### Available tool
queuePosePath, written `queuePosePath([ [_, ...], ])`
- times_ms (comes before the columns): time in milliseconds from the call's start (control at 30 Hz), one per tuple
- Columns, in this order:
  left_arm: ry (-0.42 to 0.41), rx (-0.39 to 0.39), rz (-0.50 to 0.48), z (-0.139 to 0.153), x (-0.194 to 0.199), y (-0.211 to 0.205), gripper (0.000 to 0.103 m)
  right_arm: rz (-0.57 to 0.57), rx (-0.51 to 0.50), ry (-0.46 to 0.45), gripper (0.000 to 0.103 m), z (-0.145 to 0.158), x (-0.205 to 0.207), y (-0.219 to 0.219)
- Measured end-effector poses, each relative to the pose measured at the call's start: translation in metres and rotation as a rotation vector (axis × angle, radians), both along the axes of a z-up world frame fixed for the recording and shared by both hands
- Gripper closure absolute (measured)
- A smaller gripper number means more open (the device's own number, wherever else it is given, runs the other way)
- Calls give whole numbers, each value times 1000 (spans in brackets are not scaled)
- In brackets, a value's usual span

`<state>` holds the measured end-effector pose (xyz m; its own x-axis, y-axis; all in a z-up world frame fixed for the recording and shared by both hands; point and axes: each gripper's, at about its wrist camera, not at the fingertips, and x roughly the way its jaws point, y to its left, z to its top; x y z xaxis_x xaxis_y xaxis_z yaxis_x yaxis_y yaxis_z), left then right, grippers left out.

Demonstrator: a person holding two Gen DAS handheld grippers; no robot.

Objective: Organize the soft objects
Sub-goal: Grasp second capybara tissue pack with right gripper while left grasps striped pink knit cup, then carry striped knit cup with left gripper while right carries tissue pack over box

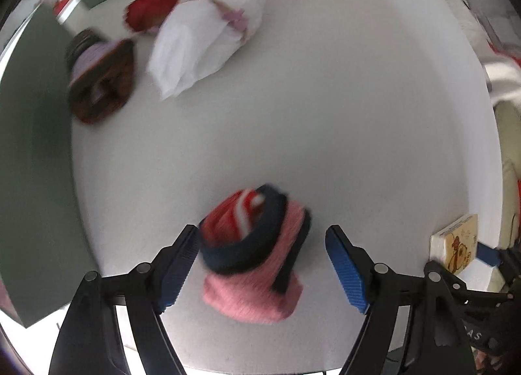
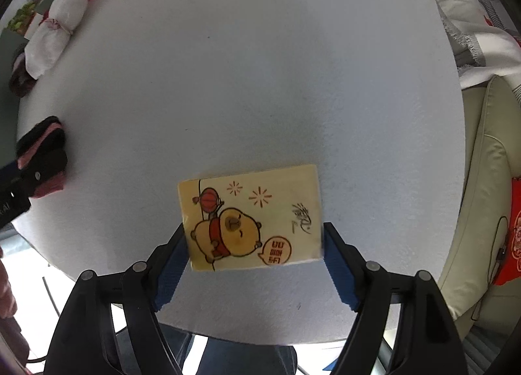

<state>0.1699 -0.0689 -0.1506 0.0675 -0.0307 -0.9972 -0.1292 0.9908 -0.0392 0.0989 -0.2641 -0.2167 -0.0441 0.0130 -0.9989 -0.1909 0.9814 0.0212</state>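
- My left gripper (image 1: 262, 264) stood with its jaws apart over the white table (image 1: 325, 134); the pink sock bundle (image 1: 257, 251) lay between the pads, clear of the one on the right.
- My right gripper (image 2: 255, 257) clasped the yellow tissue pack (image 2: 250, 217) by its two short sides near the table's front edge.
- A white cloth roll (image 1: 208, 33) lay well apart, toward the back.

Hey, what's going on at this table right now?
A person is sorting soft things on a white table with two handheld grippers. The right gripper is closed on a yellow cartoon tissue pack by its two short sides. The left gripper stands open over a rolled pink, navy and red sock bundle lying on the table. More soft items, including a white tied bundle, sit along the far edge.
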Motion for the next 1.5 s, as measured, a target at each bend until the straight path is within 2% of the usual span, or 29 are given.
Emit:
queuePosePath([
  [67,1,42,-53,-4,5,-8,11,1,-15,-6,19,-4,2,3],
  [100,-1,66,-85,-7,7,-11,1,4,-17,-7,18,-6,5,7],
  [133,4,70,-103,-10,7,-15,0,8,-18,-7,16,-7,7,10],
  [200,-16,26,-89,-11,8,-10,0,4,-15,-1,11,-8,10,13],
  [267,-35,27,-80,-11,5,1,0,-15,-19,17,1,-15,17,11],
  [300,-43,29,-78,-11,5,1,0,-43,-13,39,0,-19,20,7],
  [533,-49,31,-57,-11,-9,-5,0,-61,-13,26,0,-24,31,14],
  [633,-38,30,-55,-10,-3,1,0,-61,-13,24,0,-21,30,15],
  [667,-34,30,-55,-18,-18,-2,0,-61,-13,26,0,-21,30,16],
  [700,-30,30,-55,-24,-49,-2,0,-61,-13,27,0,-16,22,17],
  [767,-2,29,-55,-28,-37,6,0,-61,-14,33,0,-10,23,8],
  [833,22,31,-50,-26,-46,6,0,-59,-16,46,0,-10,26,5],
  [867,32,30,-51,-26,-44,5,1,-59,-16,54,0,-15,27,2],
  [900,29,23,-59,-25,-43,4,8,-61,-20,61,1,-15,31,1],
  [933,20,25,-68,-23,-36,-2,20,-65,-19,62,4,-14,34,-1],
  [967,11,26,-84,-19,-36,-4,26,-66,-19,59,11,-11,40,0],
  [1000,7,30,-101,-16,-35,-6,39,-65,-17,49,16,-8,41,-1],
  [1033,7,31,-116,-14,-35,-8,51,-59,-19,35,25,-4,43,-1],
  [1100,20,38,-124,-11,-36,-7,59,-58,6,52,25,-4,39,0],
  [1267,1,-12,-117,7,-52,1,59,-86,31,64,25,1,32,-2],
  [1400,-13,-25,-138,21,-69,3,59,-72,56,58,25,14,22,5],
  [1500,-37,-66,-122,33,-85,12,59,-63,73,61,25,22,14,13],
])
